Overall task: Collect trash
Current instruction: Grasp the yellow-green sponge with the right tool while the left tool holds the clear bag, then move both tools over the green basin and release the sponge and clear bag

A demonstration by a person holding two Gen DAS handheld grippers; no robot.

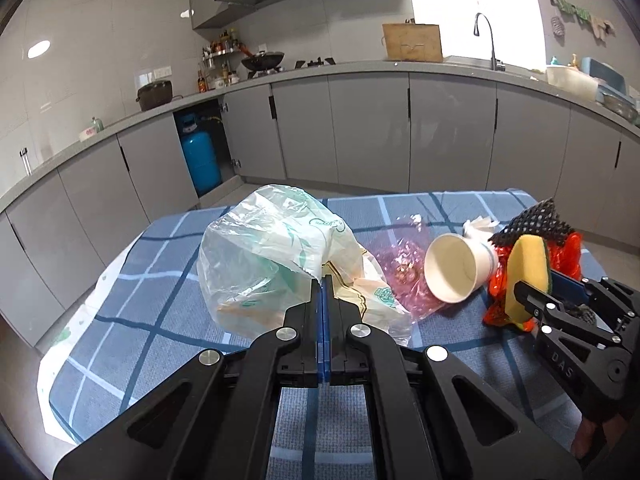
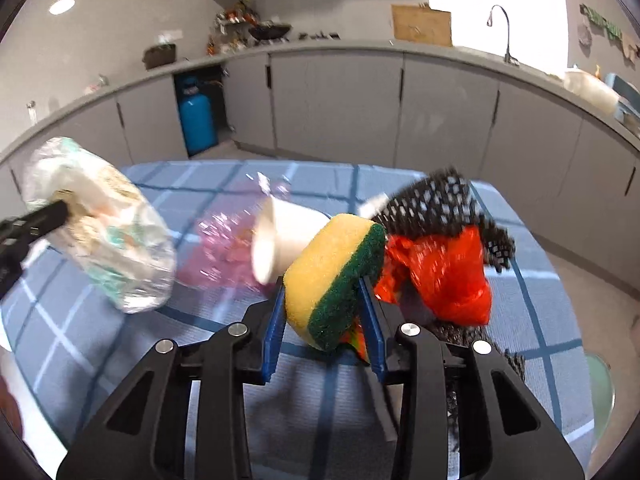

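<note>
Blue pads of the right gripper (image 2: 325, 312) bracket a yellow sponge (image 2: 320, 284) with a green scouring face, and the jaws sit partway closed, pressing its two sides, so it looks gripped. That sponge should be light and squashy: it will give under the pads, so a bite across the middle of its thickness seems safest. Just beyond it lies a crumpled red plastic bag (image 2: 444, 276) under a piece of black mesh (image 2: 436, 200), and a white paper cup (image 2: 280, 236) on its side, thin-walled and easy to crush, best taken by the rim. A pink film wrapper (image 2: 224, 248) lies behind the cup. Over on the other side, the left gripper (image 1: 322, 280) is clamped fully shut on a fold of a clear printed plastic bag (image 1: 276, 256), limp and slippery, which bulges above the blue checked tablecloth (image 1: 160, 320). All the litter sits on that table, close together.
</note>
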